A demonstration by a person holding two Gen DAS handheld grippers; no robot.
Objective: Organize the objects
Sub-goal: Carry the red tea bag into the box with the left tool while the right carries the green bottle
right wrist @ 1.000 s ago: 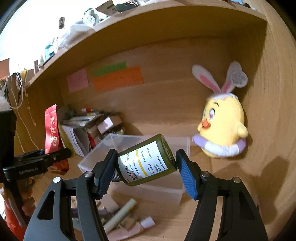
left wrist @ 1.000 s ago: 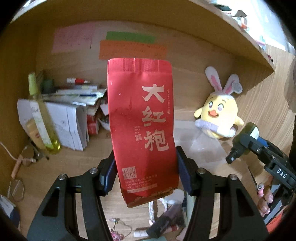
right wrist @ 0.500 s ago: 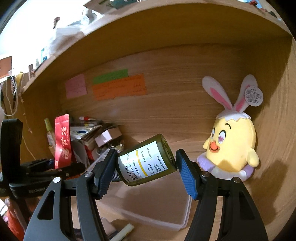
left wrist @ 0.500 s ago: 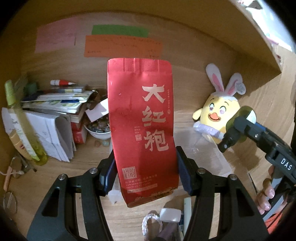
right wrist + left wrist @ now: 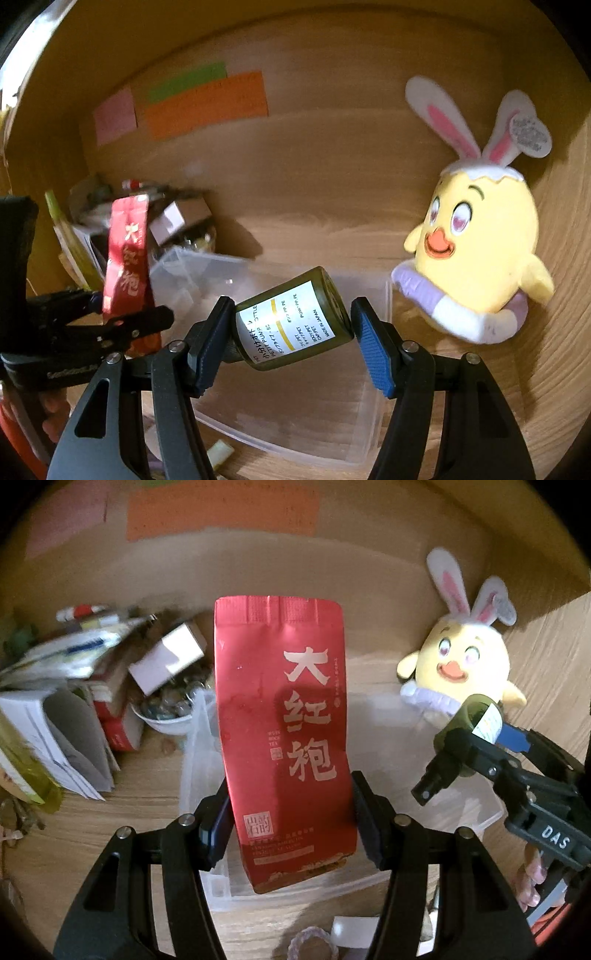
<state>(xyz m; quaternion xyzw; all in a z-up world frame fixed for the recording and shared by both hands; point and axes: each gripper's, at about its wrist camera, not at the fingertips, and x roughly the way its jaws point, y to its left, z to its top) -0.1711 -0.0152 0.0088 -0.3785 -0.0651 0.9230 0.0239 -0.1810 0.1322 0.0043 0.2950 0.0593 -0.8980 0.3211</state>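
My left gripper is shut on a tall red tea pouch with white Chinese characters, held upright above a clear plastic bin. In the right wrist view the same pouch and left gripper show at the left. My right gripper is shut on a small olive-green pump bottle with a white label, lying tilted between the pads, over the clear bin. That bottle and right gripper appear at the right of the left wrist view.
A yellow chick plush with rabbit ears leans in the right corner of the wooden shelf. Stacked papers, boxes and a bowl of small items crowd the left side. Sticky notes hang on the back wall. A hand's fingers hold the right gripper.
Both grippers have moved forward and lower into the shelf, closer to the clear bin and plush. The pouch and bottle stay gripped as before.
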